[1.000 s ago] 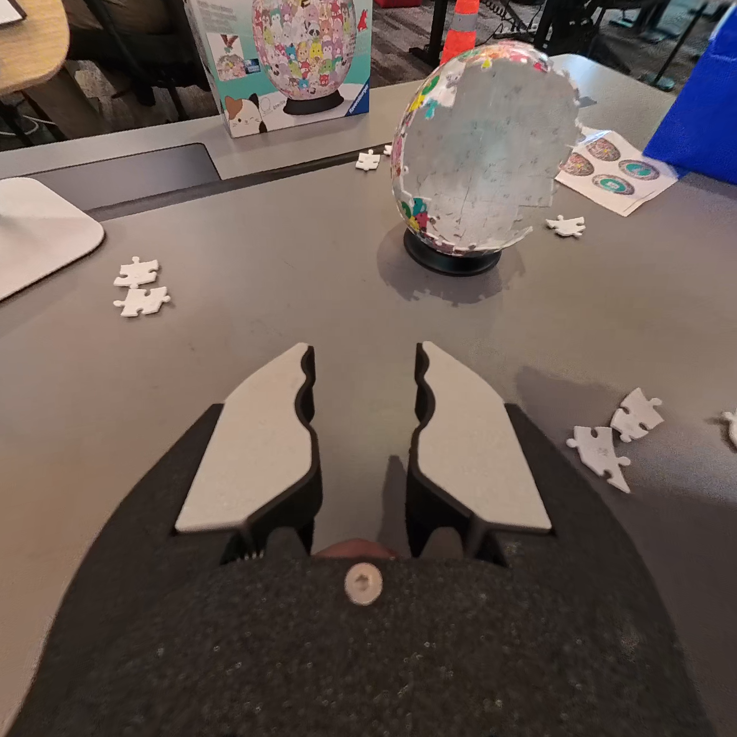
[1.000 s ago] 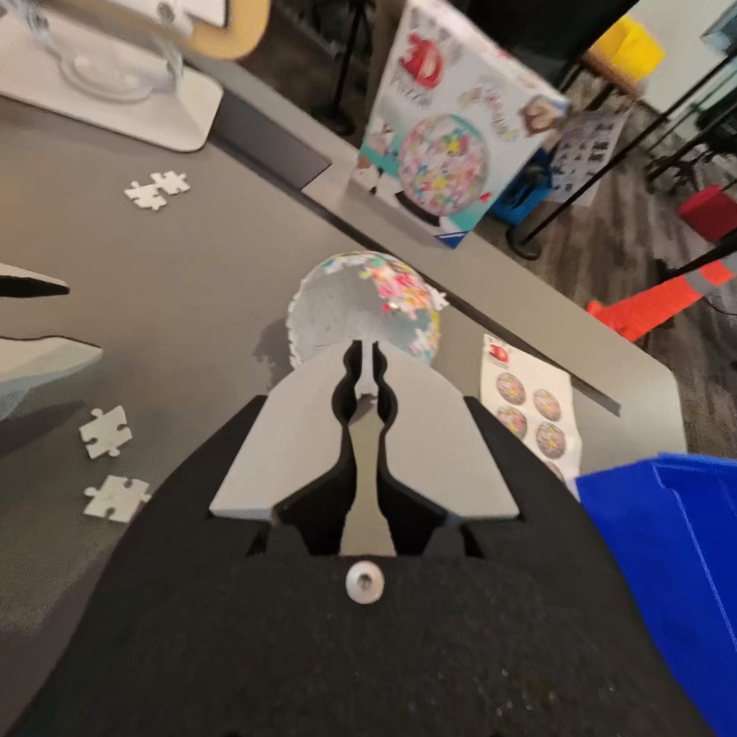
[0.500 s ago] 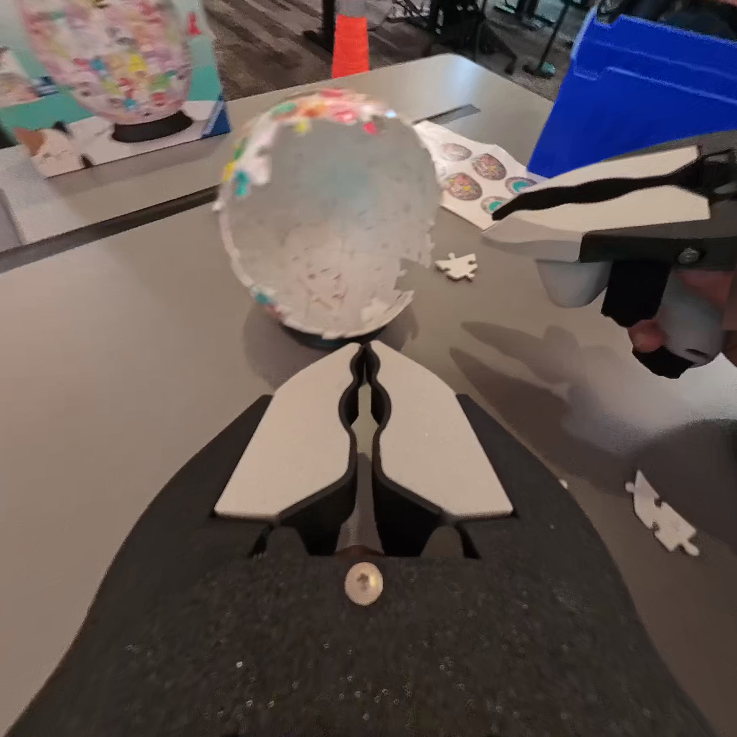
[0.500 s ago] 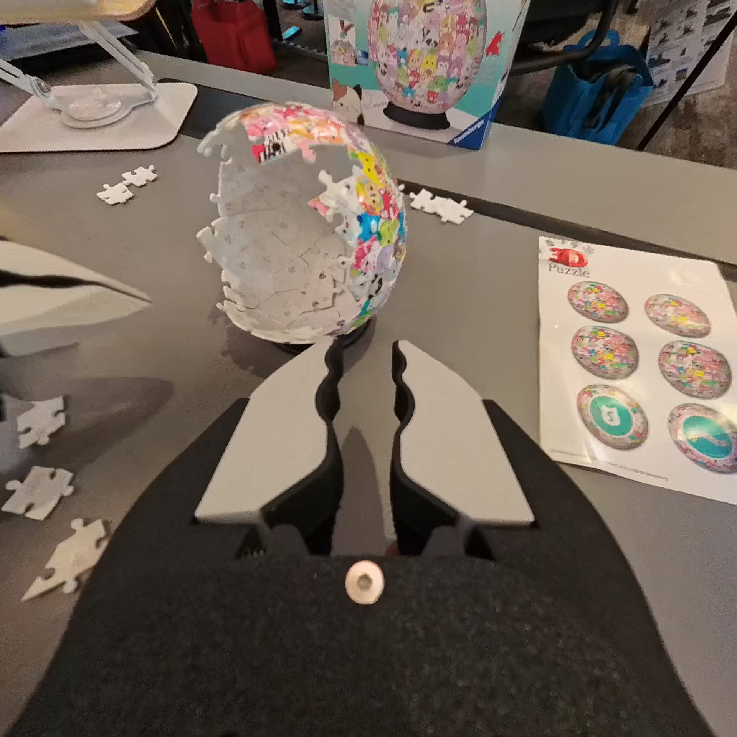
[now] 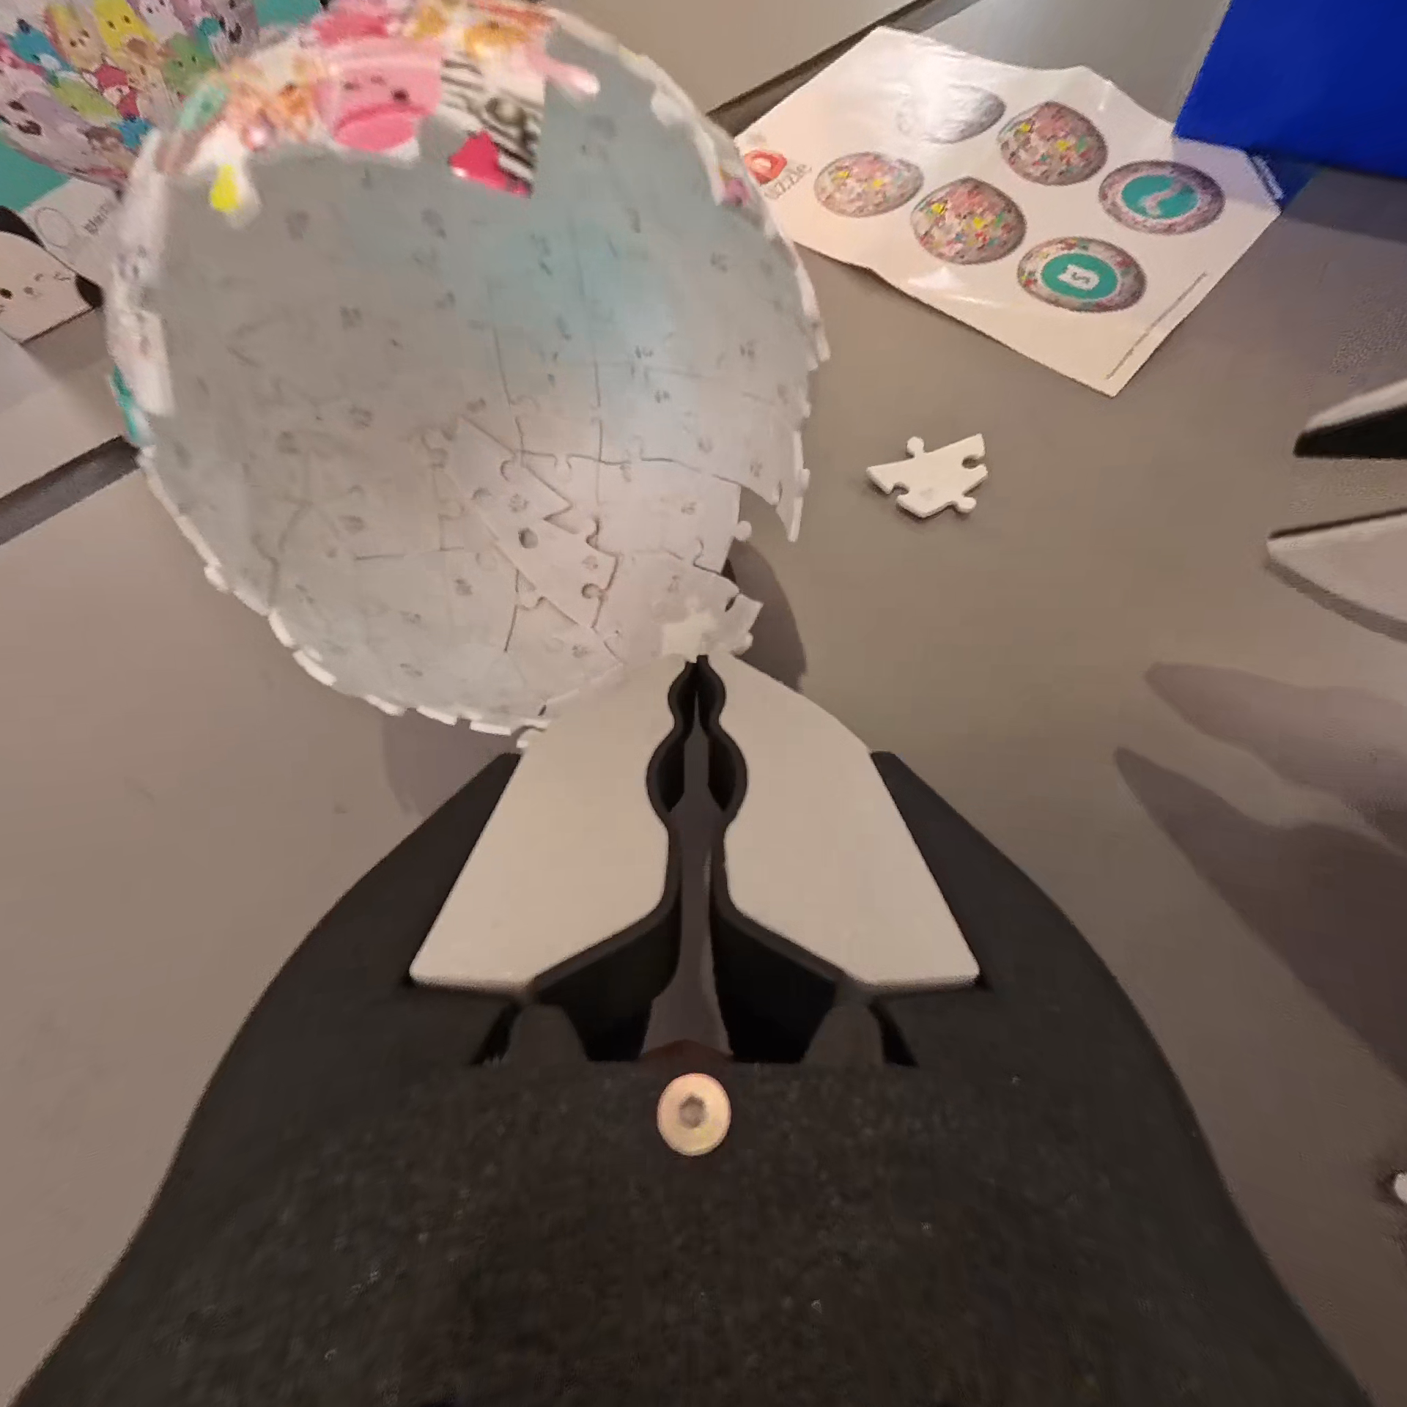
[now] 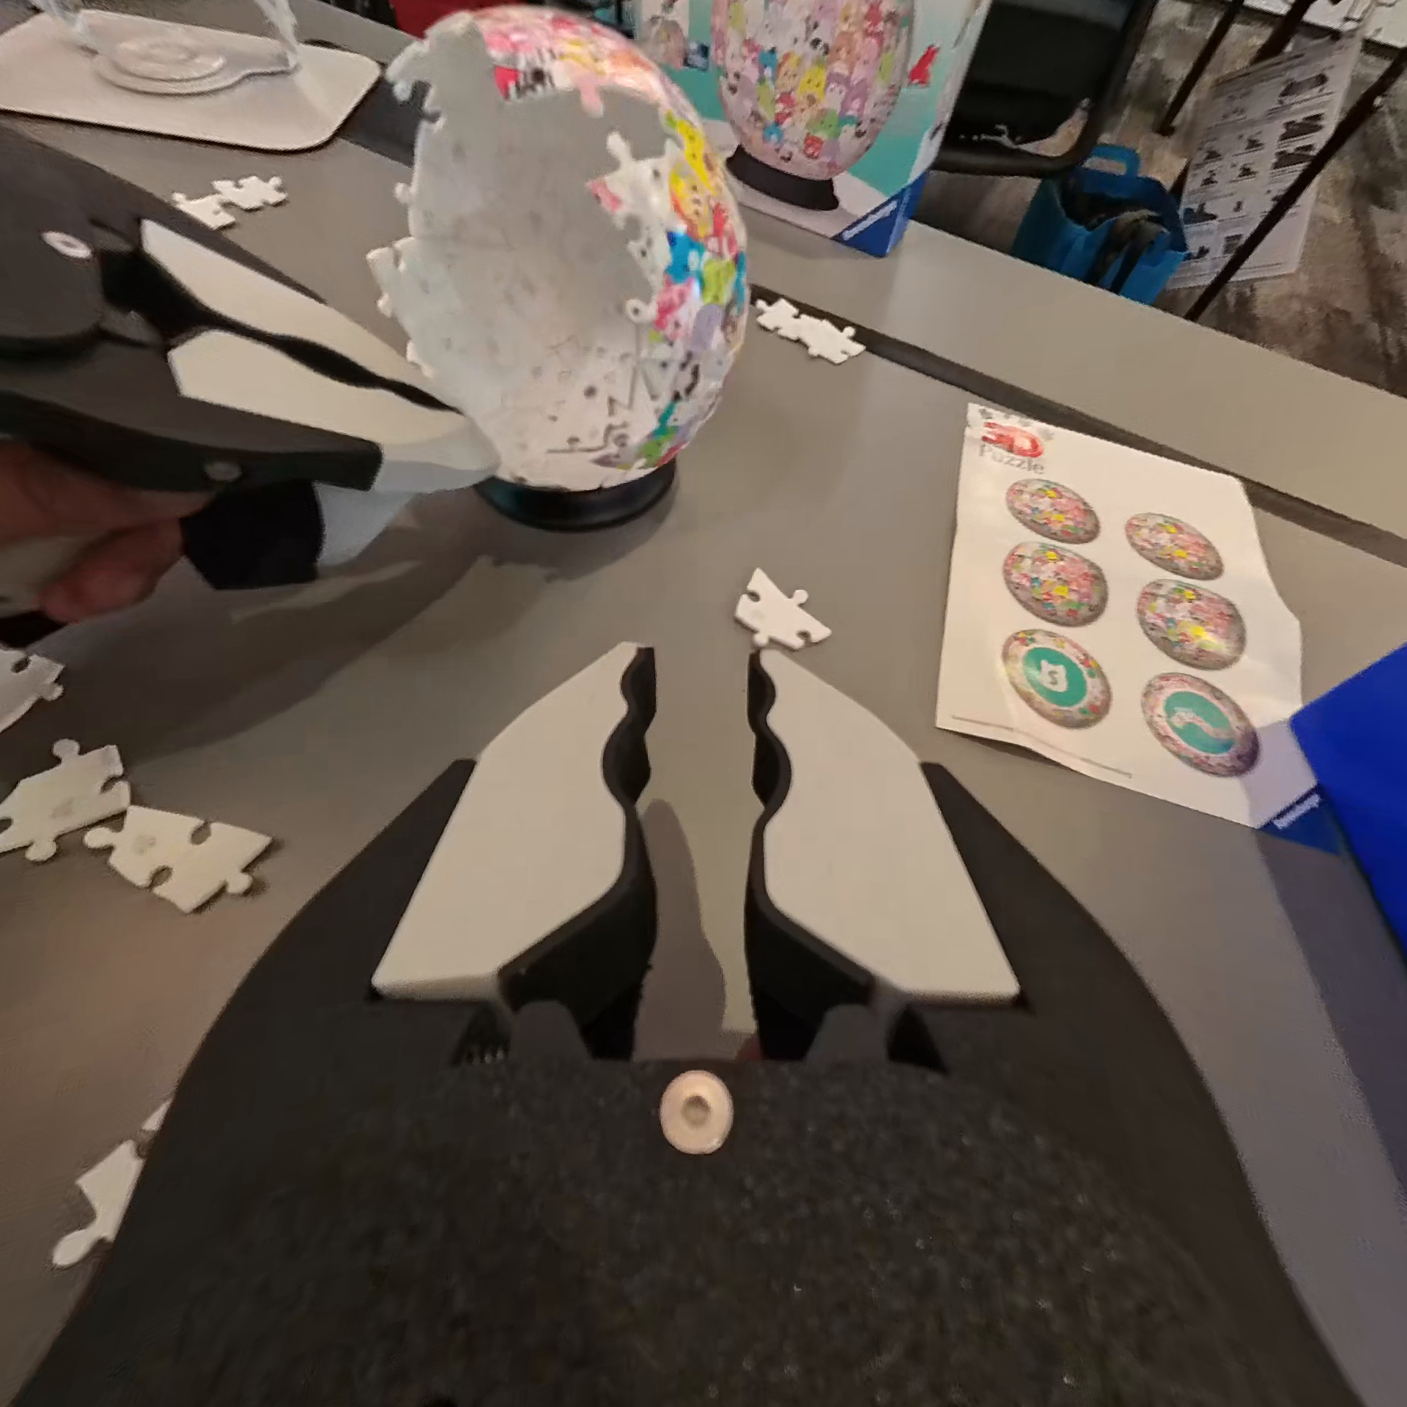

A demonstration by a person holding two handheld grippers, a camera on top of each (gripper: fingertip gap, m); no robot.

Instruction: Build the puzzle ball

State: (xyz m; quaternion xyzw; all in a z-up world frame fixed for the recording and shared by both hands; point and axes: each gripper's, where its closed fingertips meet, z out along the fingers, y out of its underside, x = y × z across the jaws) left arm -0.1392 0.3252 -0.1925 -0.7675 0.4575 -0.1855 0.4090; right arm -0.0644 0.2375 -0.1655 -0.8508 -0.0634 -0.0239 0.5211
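The half-built puzzle ball (image 5: 457, 396) stands on a black stand (image 6: 586, 495), its white inside facing me and its colourful outside at the top and far side (image 6: 700, 251). My left gripper (image 5: 697, 670) is shut and empty. Its tips touch the jagged lower rim of the ball. It also shows in the right wrist view (image 6: 472, 434). My right gripper (image 6: 700, 662) is open and empty, low over the grey table. A loose white piece (image 6: 780, 620) lies just beyond its right fingertip. This piece also shows in the left wrist view (image 5: 933, 476).
A printed instruction sheet (image 6: 1104, 609) lies to the right, next to a blue bin (image 6: 1370, 799). The puzzle box (image 6: 822, 114) stands behind the ball. Several loose white pieces lie at the left (image 6: 152, 845) and behind the ball (image 6: 807, 331). A white pad (image 6: 190, 91) lies far left. My right gripper's tips are some 9 cm from the loose white piece (image 6: 780, 620). It turns up in the left wrist view (image 5: 947, 473) as well.
My left gripper shut, then moved forward until its tips reached the ball's lower rim. My right gripper opened and drew back from the ball, toward the loose piece.
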